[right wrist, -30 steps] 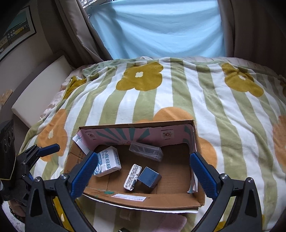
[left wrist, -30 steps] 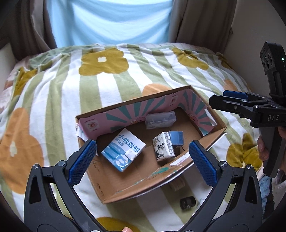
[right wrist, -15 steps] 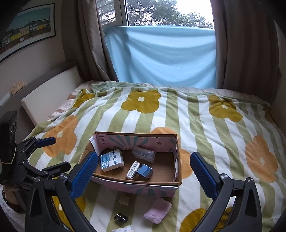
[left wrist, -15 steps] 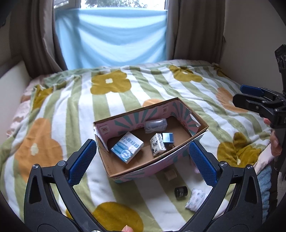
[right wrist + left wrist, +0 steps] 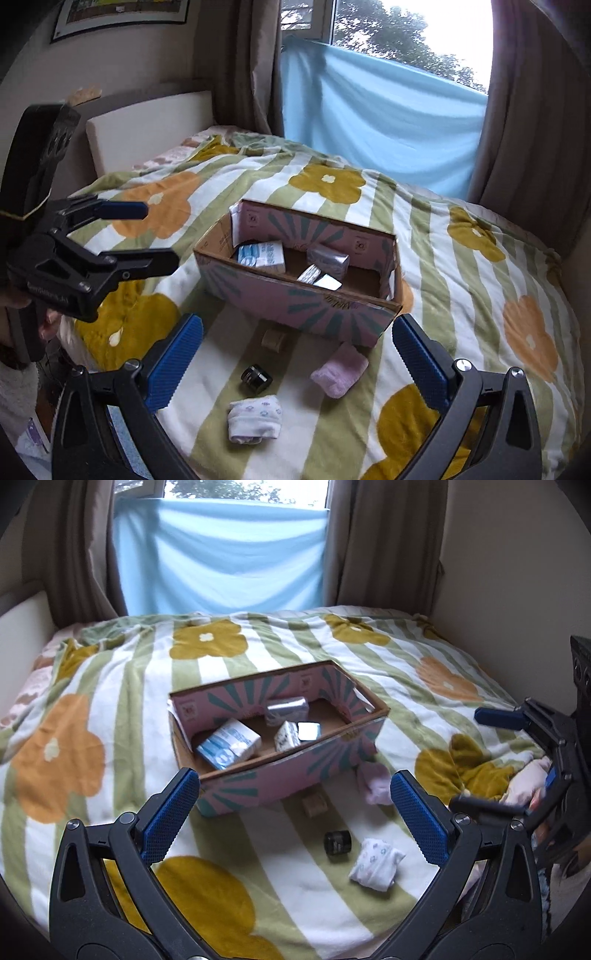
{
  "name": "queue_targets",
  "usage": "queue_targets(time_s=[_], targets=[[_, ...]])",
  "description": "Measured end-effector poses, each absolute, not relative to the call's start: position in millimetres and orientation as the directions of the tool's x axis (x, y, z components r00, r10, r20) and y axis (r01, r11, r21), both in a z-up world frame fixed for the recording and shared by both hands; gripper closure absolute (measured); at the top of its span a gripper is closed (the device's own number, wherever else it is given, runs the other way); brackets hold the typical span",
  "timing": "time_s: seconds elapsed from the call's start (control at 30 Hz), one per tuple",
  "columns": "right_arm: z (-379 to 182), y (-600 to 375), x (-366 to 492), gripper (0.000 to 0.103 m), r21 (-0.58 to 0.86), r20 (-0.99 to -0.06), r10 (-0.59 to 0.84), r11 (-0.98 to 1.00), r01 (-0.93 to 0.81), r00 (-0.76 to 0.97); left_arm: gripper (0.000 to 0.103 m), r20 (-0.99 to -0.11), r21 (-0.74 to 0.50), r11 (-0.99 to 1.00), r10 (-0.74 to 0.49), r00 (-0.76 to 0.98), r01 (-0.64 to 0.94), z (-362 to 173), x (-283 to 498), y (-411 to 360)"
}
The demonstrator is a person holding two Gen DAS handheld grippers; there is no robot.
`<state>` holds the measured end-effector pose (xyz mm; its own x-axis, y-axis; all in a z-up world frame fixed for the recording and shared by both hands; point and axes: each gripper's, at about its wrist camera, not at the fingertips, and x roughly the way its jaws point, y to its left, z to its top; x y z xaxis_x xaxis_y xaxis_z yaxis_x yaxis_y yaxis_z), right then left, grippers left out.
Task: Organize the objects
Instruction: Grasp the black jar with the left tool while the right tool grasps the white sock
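Note:
An open cardboard box (image 5: 288, 775) (image 5: 295, 302) with pink and teal flaps sits mid-bed. Inside lie a blue-white packet (image 5: 229, 744) (image 5: 261, 255), a clear case (image 5: 286, 709), a small patterned carton (image 5: 287, 735) and a blue square tin (image 5: 308, 731). In front of the box lie a small tan roll (image 5: 314, 805) (image 5: 274, 338), a black jar (image 5: 337, 842) (image 5: 256, 377), a folded white patterned cloth (image 5: 376, 864) (image 5: 254, 417) and a pink cloth (image 5: 375, 782) (image 5: 340, 369). My left gripper (image 5: 295, 812) (image 5: 144, 232) and right gripper (image 5: 297, 356) (image 5: 491, 760) both stand open and empty, short of the box.
The bed carries a green-striped blanket (image 5: 110, 720) with orange and yellow flowers. A blue sheet (image 5: 221, 557) hangs over the window between brown curtains. A wall runs along the bed's right side (image 5: 517, 590); a padded headboard (image 5: 147, 125) stands at the left.
Both grippers have drawn back and away from the box, which now looks smaller. The loose items in front of the box have come into view. Both stay open.

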<state>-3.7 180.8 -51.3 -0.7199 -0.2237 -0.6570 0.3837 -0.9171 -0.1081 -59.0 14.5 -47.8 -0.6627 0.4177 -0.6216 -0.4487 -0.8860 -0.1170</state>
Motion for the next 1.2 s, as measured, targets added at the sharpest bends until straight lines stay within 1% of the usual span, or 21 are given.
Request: queue_targets(time_s=[0.07,0.17,0.27,0.4,0.47,0.53,0.7,0.73,0.8,1.0,1.03,1.07,1.13,1.2], targets=[[-66,176,3,0.001,-0.114,-0.665,-0.223,-0.913,0.392,-0.713,0.0,-0.645,-0.147,-0.876,0.437,-0.627,-0.459,-68,-62,18],[-89,175,9,0.001,-0.074,-0.685,-0.239,-0.917,0.392,-0.689,0.0,-0.685,-0.182,-0.866,0.451,-0.572,-0.465,-100,-67,27],[-110,173,15,0.001,-0.101,-0.687,-0.212,-0.919,0.38,-0.695,0.0,-0.699,-0.177,-0.861,0.451,-0.555,-0.477,-128,-65,37],[-138,173,17,0.001,-0.077,-0.706,-0.232,-0.914,0.398,-0.669,0.0,-0.731,-0.189,-0.848,0.458,-0.506,-0.494,-162,-70,52],[-153,173,18,0.001,-0.062,-0.717,-0.234,-0.917,0.395,-0.657,0.0,-0.741,-0.22,-0.836,0.478,-0.471,-0.503,-178,-72,58],[-165,174,17,0.001,-0.037,-0.725,-0.248,-0.917,0.396,-0.642,0.002,-0.751,-0.252,-0.825,0.496,-0.436,-0.506,-193,-75,63],[-193,177,16,0.001,0.005,-0.746,-0.266,-0.919,0.395,-0.61,0.014,-0.782,-0.267,-0.822,0.49,-0.386,-0.503,-222,-81,80],[-198,177,16,0.001,0.009,-0.749,-0.267,-0.919,0.395,-0.606,0.015,-0.786,-0.267,-0.823,0.487,-0.38,-0.502,-226,-82,82],[-206,177,15,0.001,0.023,-0.76,-0.273,-0.918,0.395,-0.59,0.02,-0.792,-0.269,-0.822,0.485,-0.37,-0.502,-232,-86,86],[-223,177,9,0.001,0.062,-0.772,-0.282,-0.925,0.374,-0.569,0.022,-0.792,-0.289,-0.822,0.493,-0.36,-0.491,-242,-94,92],[-225,177,8,0.003,0.067,-0.773,-0.284,-0.926,0.372,-0.567,0.022,-0.791,-0.294,-0.823,0.495,-0.359,-0.487,-242,-96,92],[-227,176,7,0.007,0.072,-0.775,-0.287,-0.925,0.373,-0.563,0.023,-0.791,-0.301,-0.822,0.499,-0.356,-0.484,-243,-97,92],[-230,175,5,0.013,0.071,-0.779,-0.284,-0.926,0.371,-0.559,0.029,-0.791,-0.31,-0.822,0.502,-0.351,-0.477,-245,-98,91],[-232,173,3,0.019,0.067,-0.781,-0.277,-0.928,0.366,-0.56,0.037,-0.794,-0.321,-0.824,0.503,-0.341,-0.468,-248,-100,91]])
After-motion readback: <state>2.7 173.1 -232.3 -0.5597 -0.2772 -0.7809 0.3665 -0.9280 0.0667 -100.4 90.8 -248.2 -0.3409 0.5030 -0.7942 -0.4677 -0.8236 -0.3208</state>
